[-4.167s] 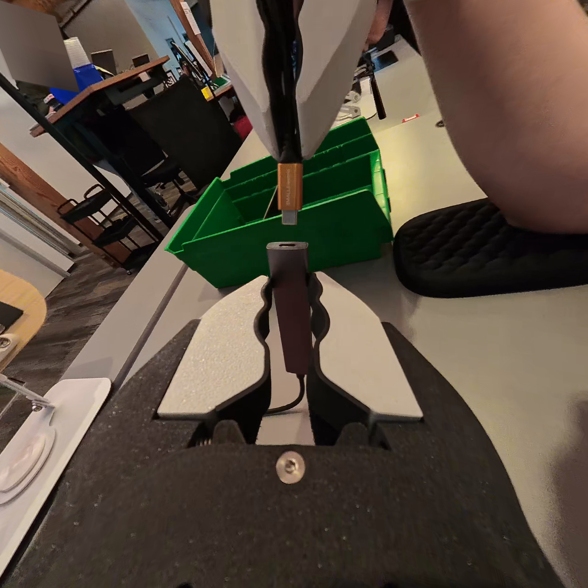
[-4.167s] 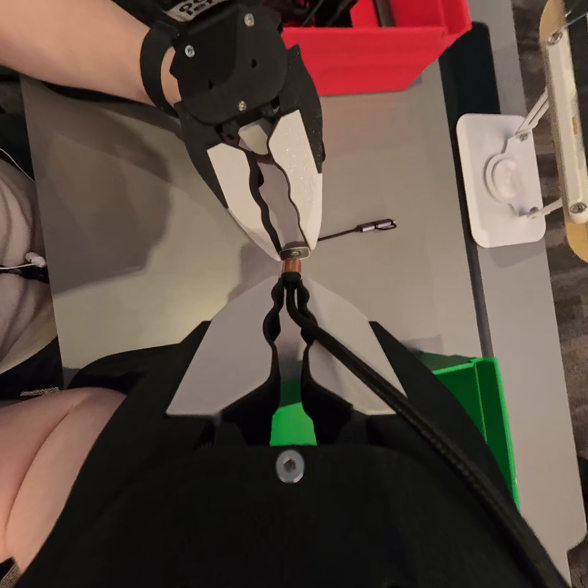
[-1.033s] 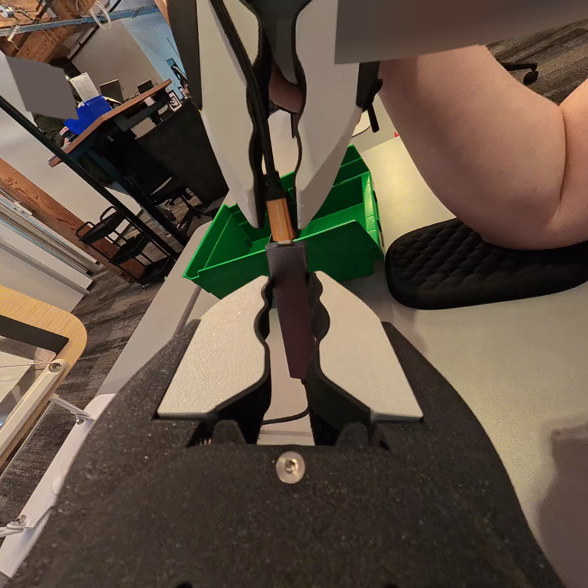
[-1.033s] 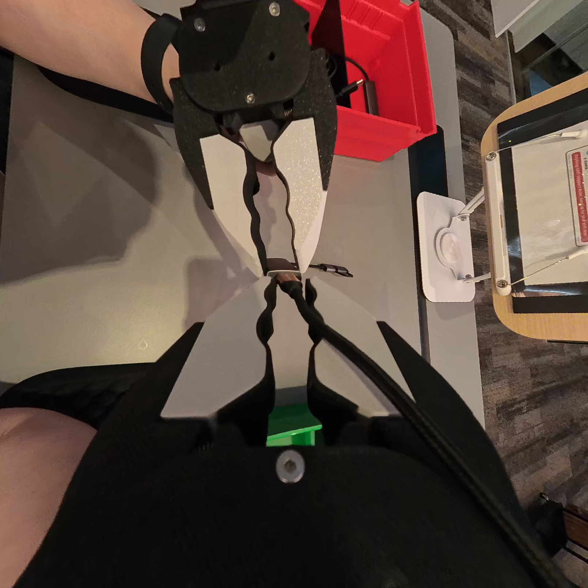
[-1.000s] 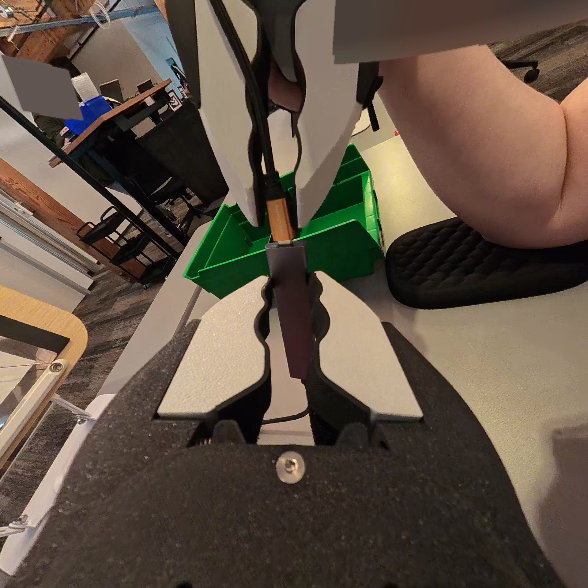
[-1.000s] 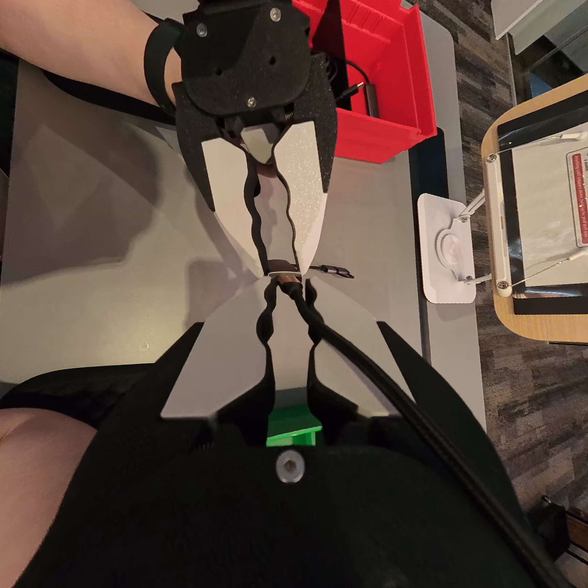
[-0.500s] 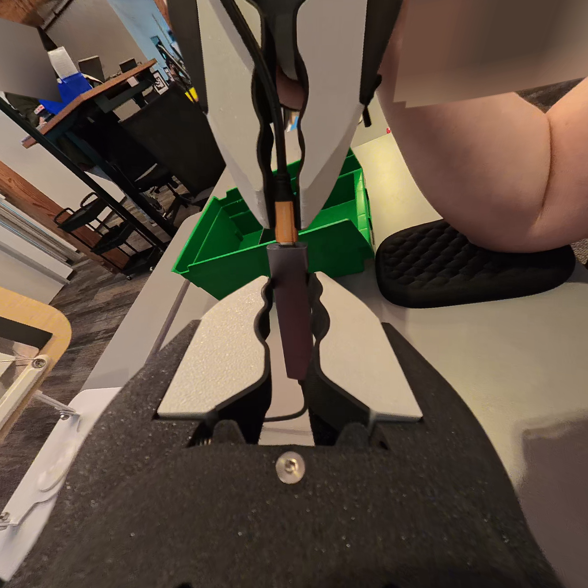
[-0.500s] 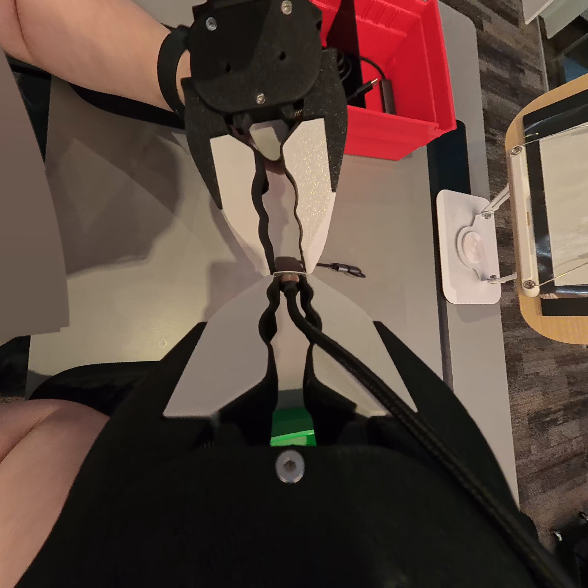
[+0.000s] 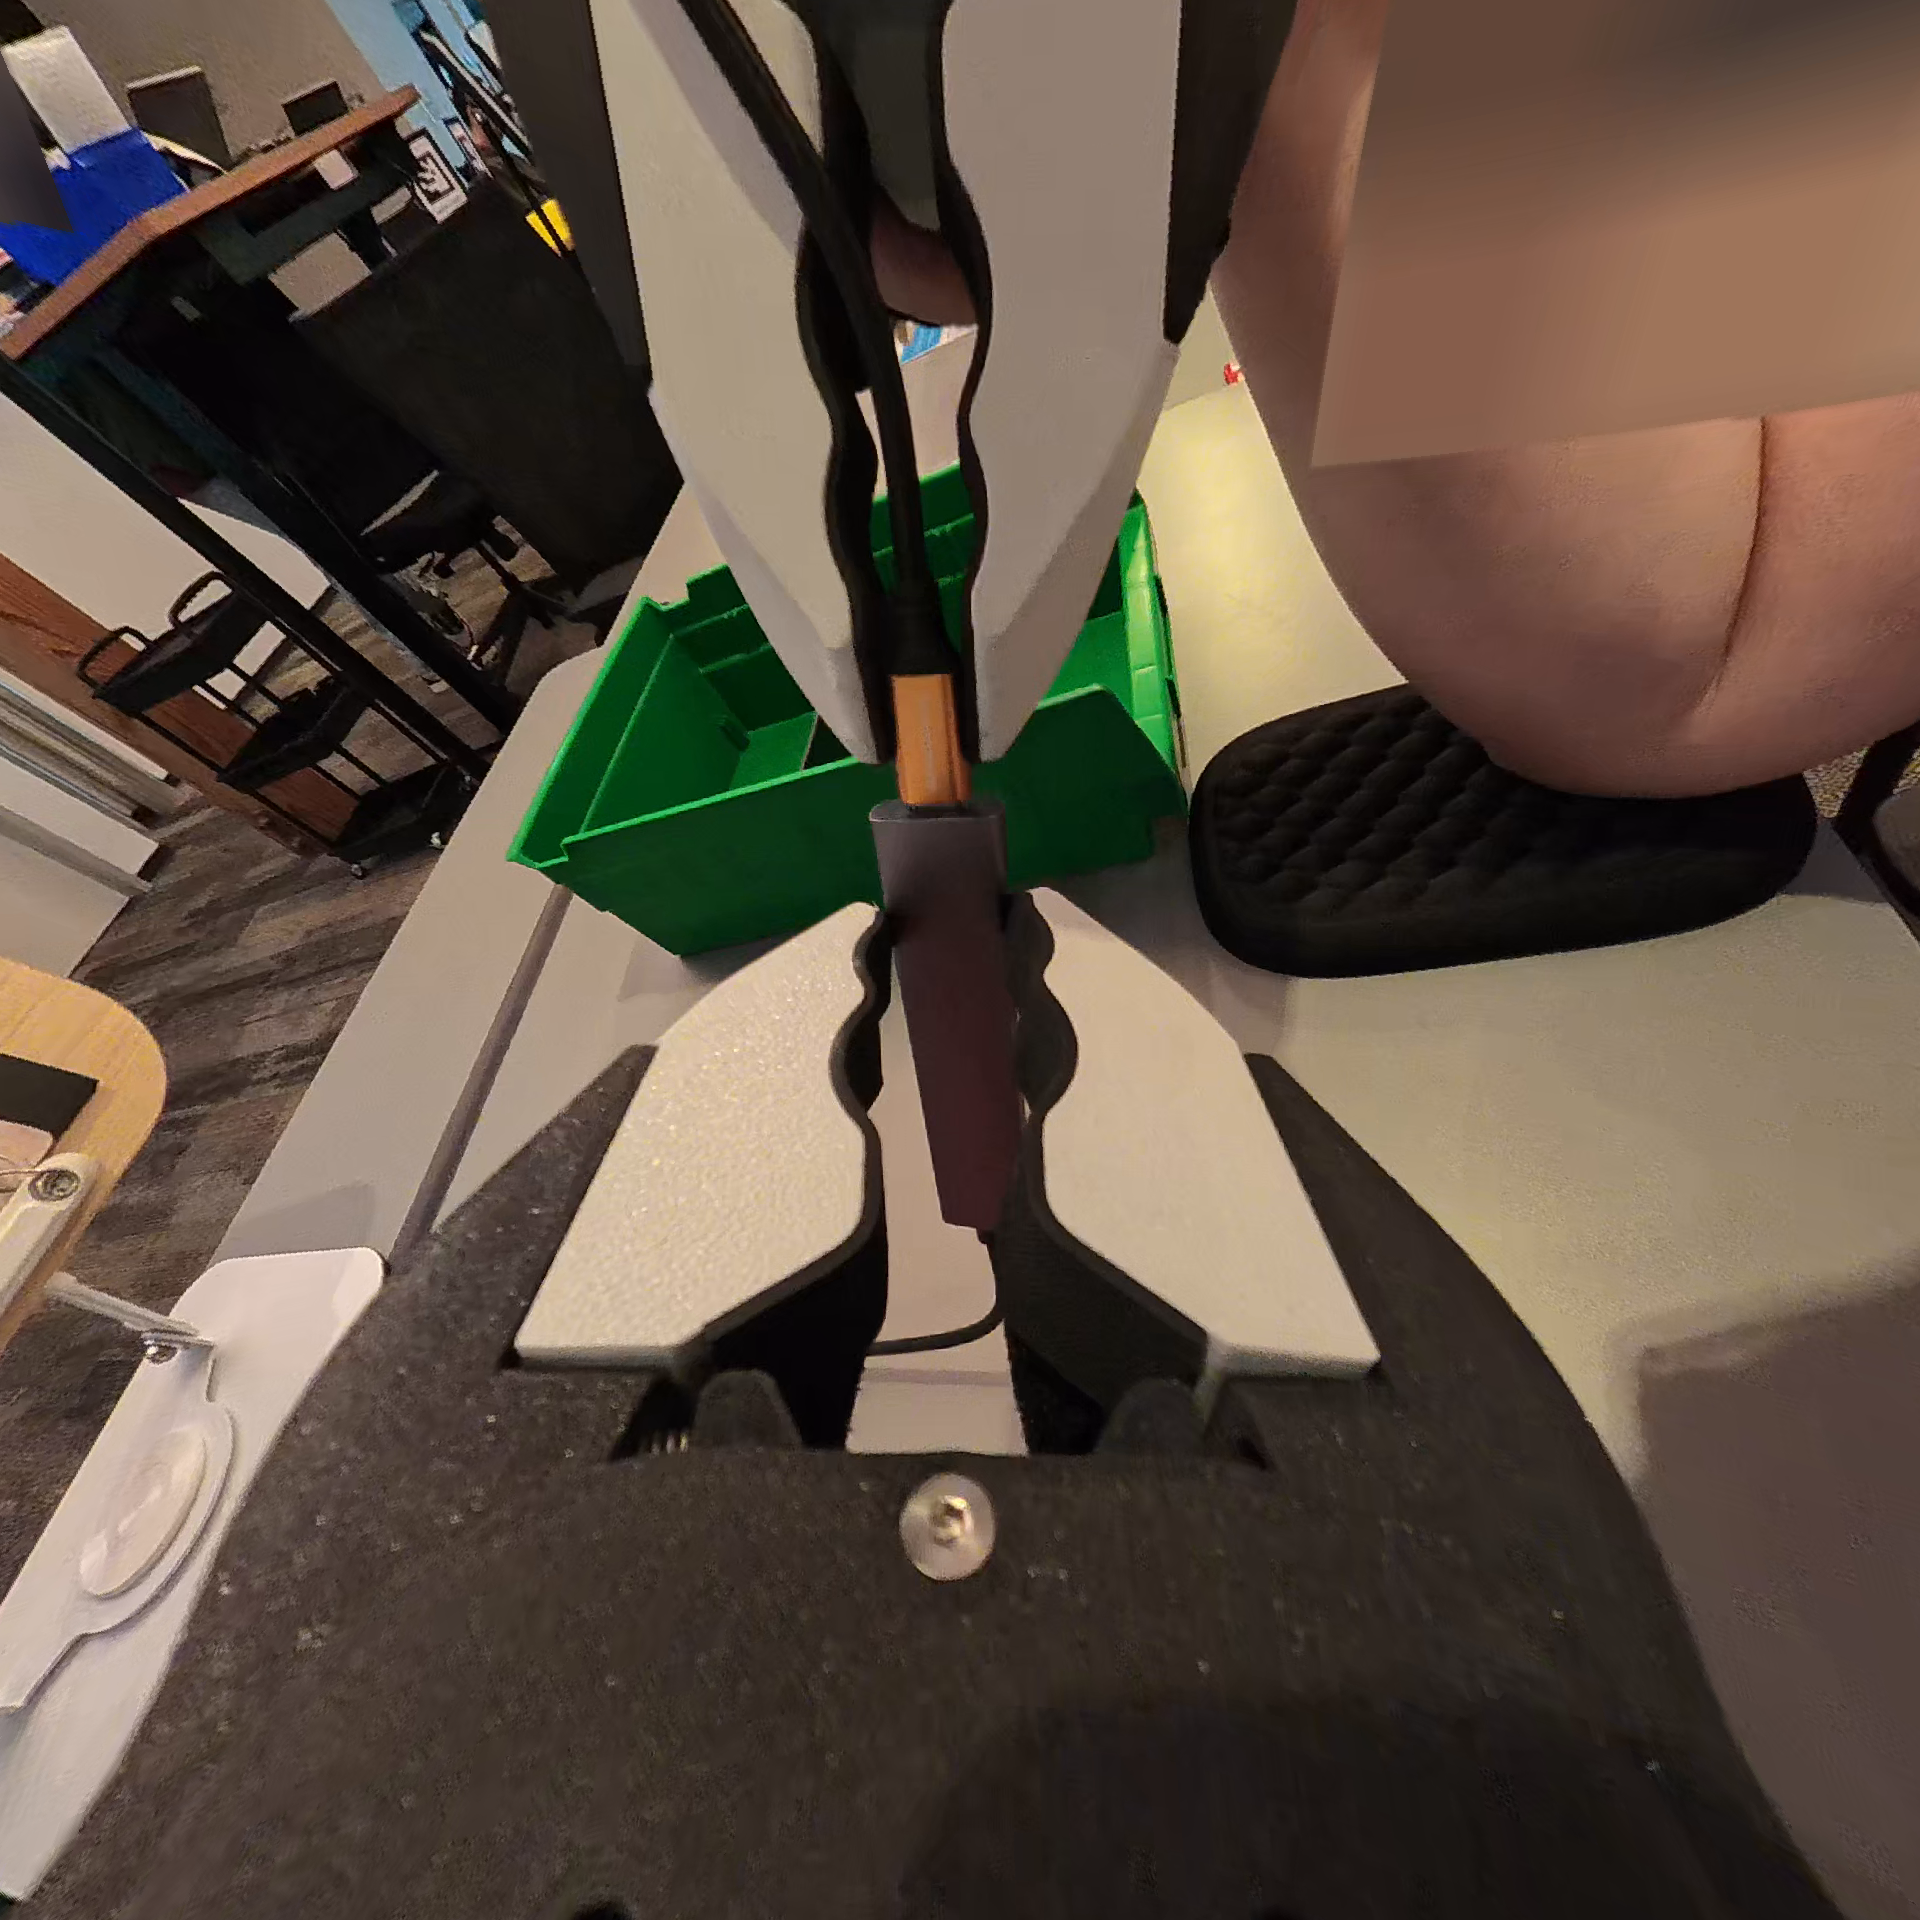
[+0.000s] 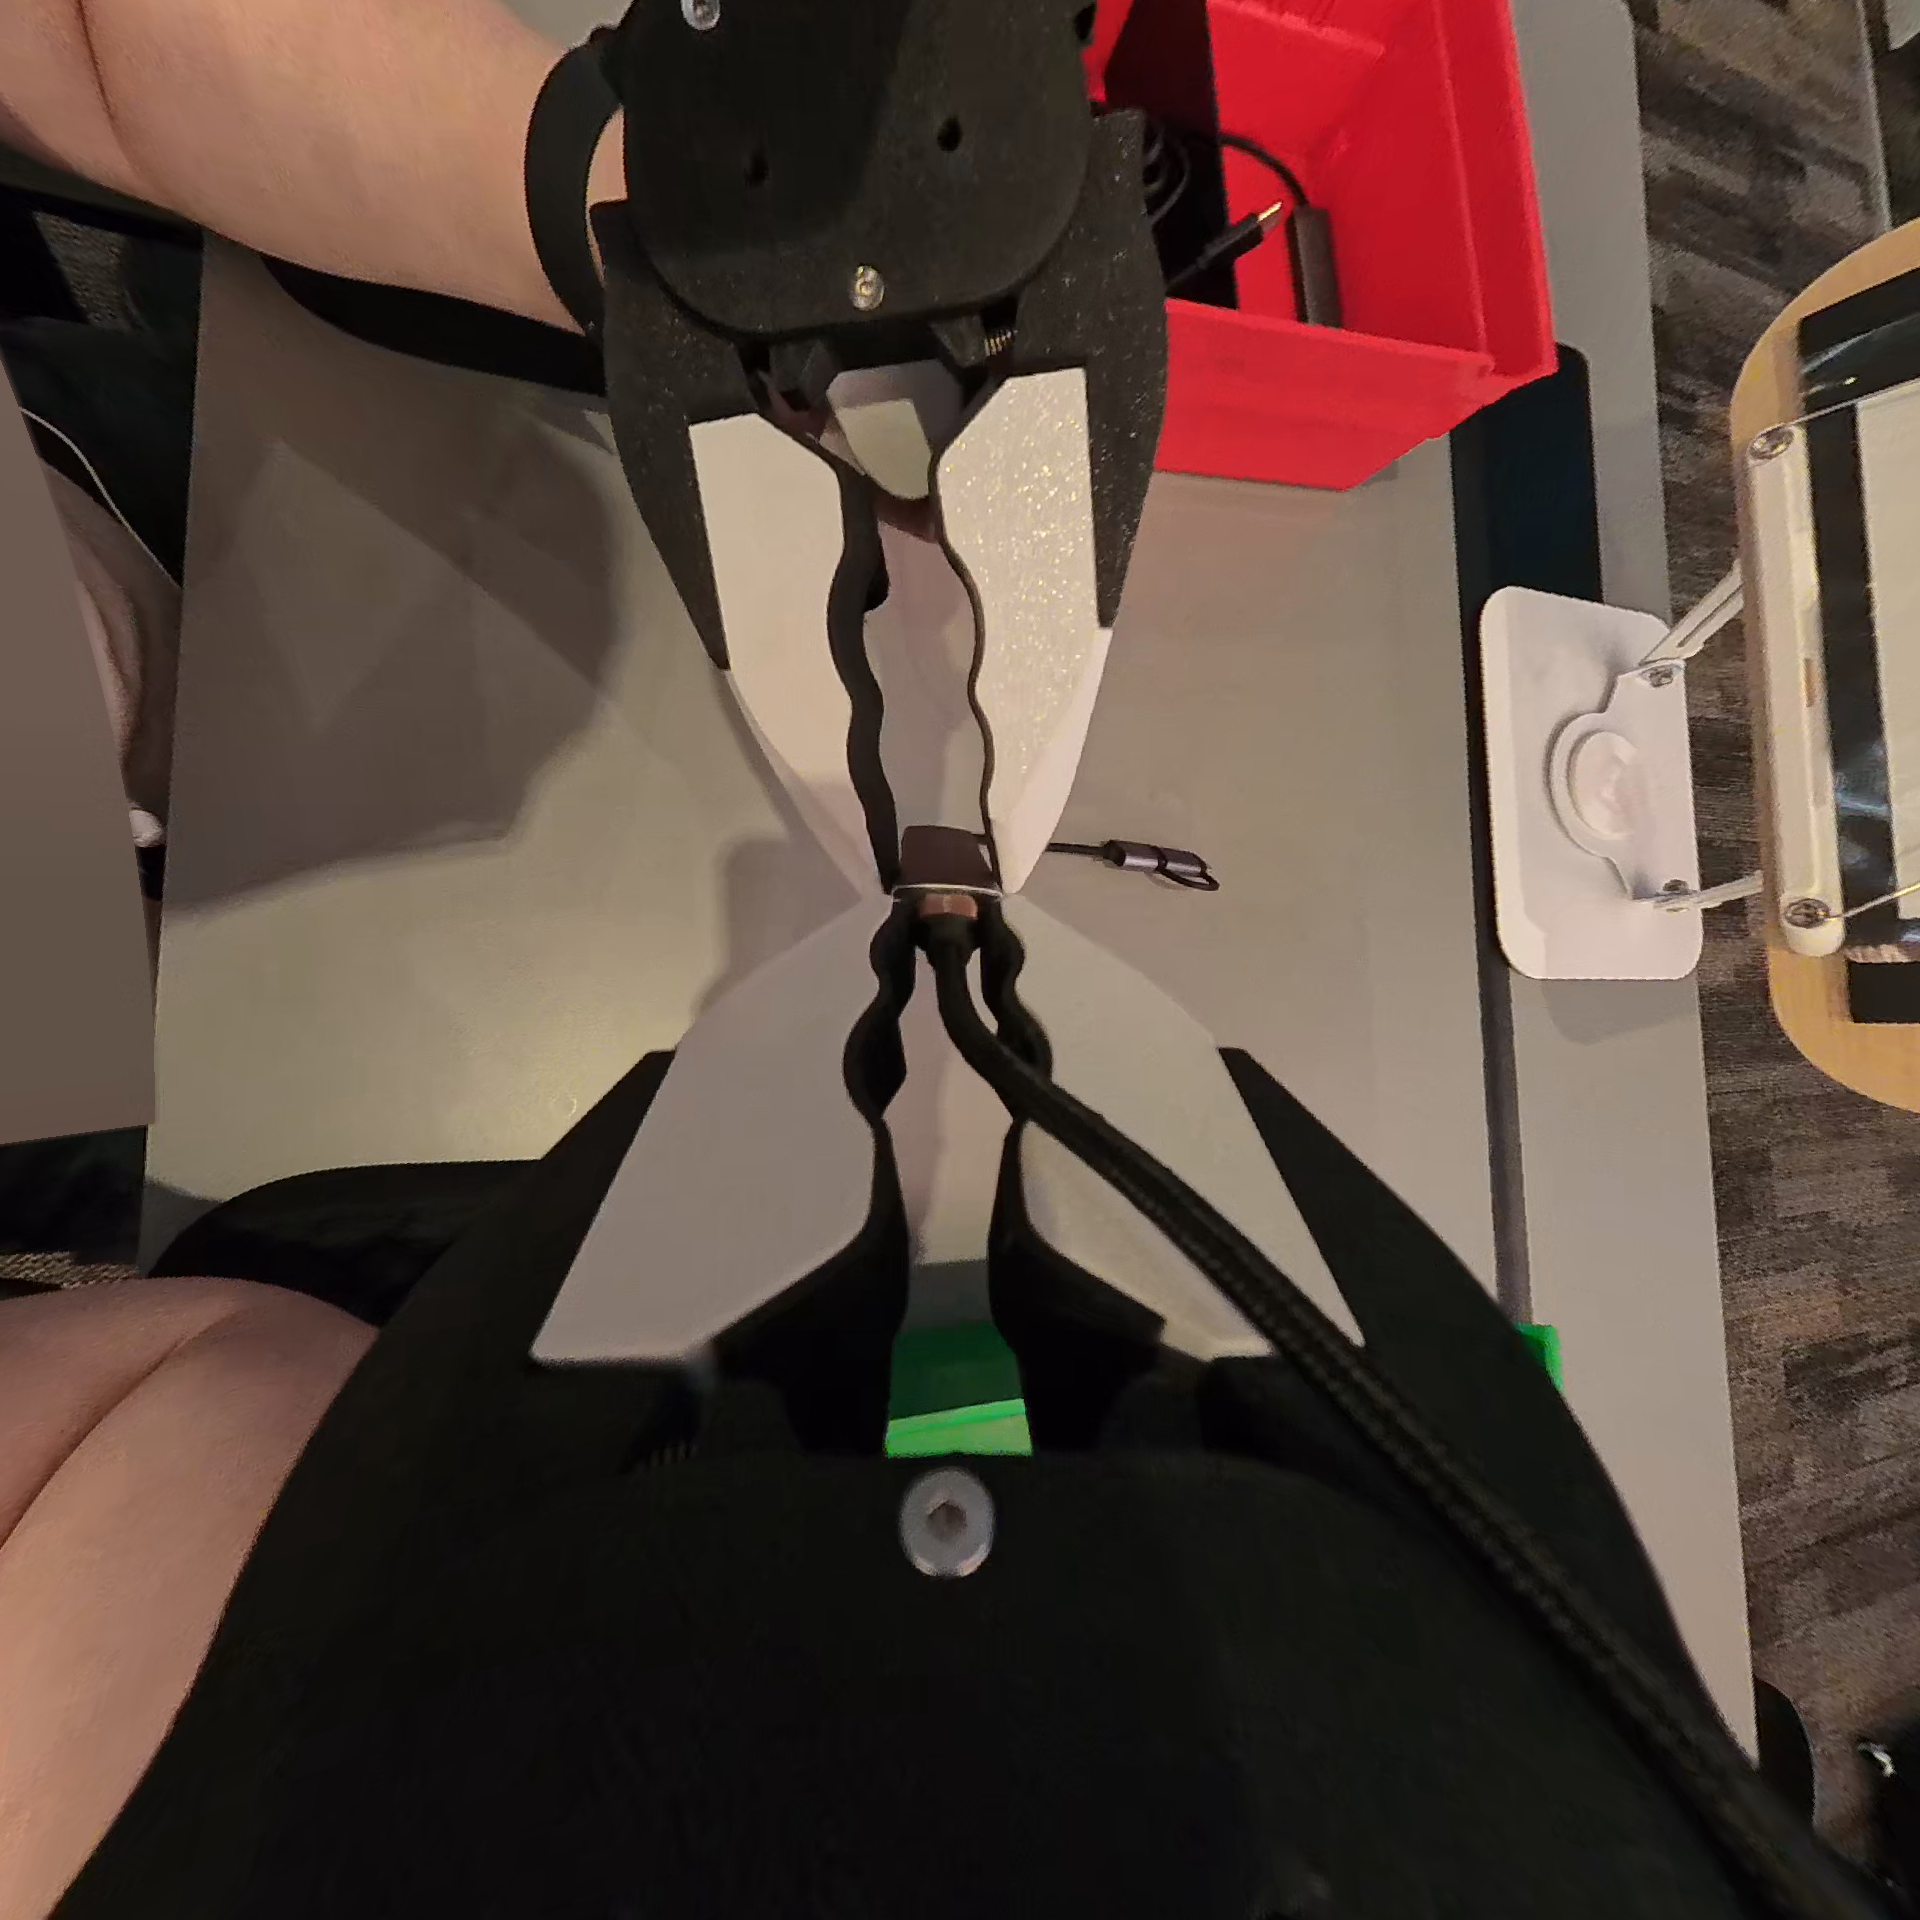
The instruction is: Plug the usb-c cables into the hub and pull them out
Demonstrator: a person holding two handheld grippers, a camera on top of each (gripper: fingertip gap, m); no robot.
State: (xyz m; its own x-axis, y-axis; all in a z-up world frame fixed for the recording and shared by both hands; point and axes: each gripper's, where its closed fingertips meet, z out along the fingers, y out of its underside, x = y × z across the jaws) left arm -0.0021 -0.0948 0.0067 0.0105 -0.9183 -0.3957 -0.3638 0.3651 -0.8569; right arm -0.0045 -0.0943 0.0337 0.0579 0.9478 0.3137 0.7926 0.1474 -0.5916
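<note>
Orange-tipped cable [image 9: 928, 740] clamped in right claw [image 10: 940, 914] meets hub [image 9: 951, 997] gripped by left claw [image 9: 948, 925].

A green bin [image 9: 727, 831] stands on the grey table [image 9: 1507, 1143] beside a black quilted pad [image 9: 1455, 831]. A red bin [image 10: 1382, 312] occupies the table's opposite end.

orange plug [image 9: 928, 746], dark grey hub [image 9: 948, 997], green bin [image 9: 831, 831], red bin [image 10: 1340, 343]

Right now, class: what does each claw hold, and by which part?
Left claw grips the hub by its long sides. Right claw pinches the cable's orange plug.
</note>
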